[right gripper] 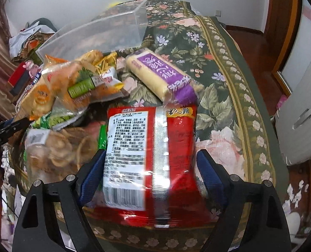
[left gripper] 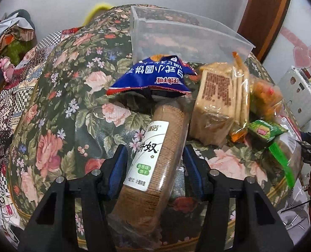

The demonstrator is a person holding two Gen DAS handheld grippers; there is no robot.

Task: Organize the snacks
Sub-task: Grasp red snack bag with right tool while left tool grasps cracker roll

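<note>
A long brown biscuit roll (left gripper: 153, 157) with a white label lies on the floral tablecloth (left gripper: 56, 109). My left gripper (left gripper: 154, 150) straddles it, its blue pads (left gripper: 117, 168) against both sides of the roll. In the right wrist view a red noodle packet (right gripper: 151, 153) lies label side up between the pads of my right gripper (right gripper: 151, 153), which stand just off its edges. A clear plastic bin (left gripper: 176, 33) (right gripper: 105, 31) stands empty behind the snack pile.
Around the roll lie a blue snack bag (left gripper: 151, 77), a cracker pack (left gripper: 216, 103) and a small green packet (left gripper: 264, 130). A purple and yellow pack (right gripper: 161, 75) and orange bags (right gripper: 75, 84) lie beyond the red packet. Clutter (left gripper: 10, 42) sits left, a white case (left gripper: 298, 96) right.
</note>
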